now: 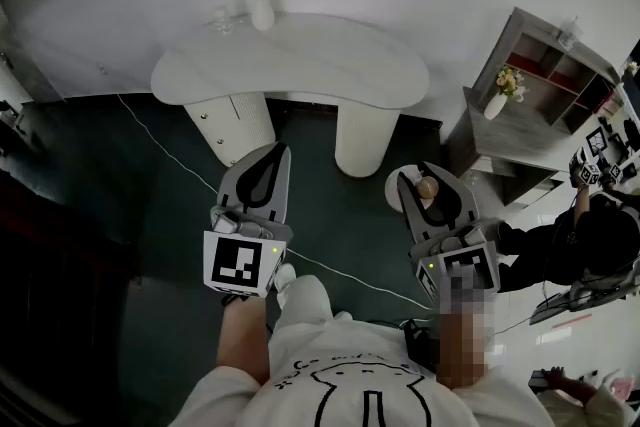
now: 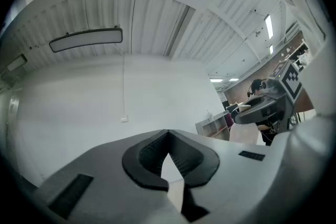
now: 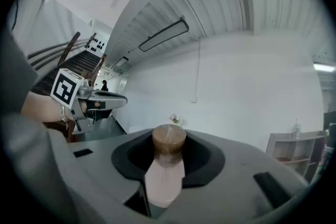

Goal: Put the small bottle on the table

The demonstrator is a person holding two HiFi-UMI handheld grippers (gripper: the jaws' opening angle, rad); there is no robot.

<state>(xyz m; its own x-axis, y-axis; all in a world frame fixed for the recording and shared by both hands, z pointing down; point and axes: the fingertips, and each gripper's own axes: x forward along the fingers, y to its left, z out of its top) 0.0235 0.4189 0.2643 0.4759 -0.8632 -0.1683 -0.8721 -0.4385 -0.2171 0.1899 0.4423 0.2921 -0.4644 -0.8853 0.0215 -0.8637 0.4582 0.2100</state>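
Small bottle (image 3: 166,168), cap forward and long axis along the jaws, is clamped in the right gripper (image 1: 430,191); the table (image 1: 300,65) lies at 11 o'clock, well apart; the left gripper (image 1: 263,177) is closed, empty.

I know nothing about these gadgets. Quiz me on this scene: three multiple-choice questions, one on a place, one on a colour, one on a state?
1. Where is the small bottle? A on a chair; B between the right gripper's jaws; C in a basket.
2. What colour is its cap? A blue; B green; C brown.
3. How is the left gripper? A jaws together, empty; B holding a cup; C holding a spoon.
Answers: B, the jaws clamp it; C, the cap looks brown; A, its jaws meet with nothing between.
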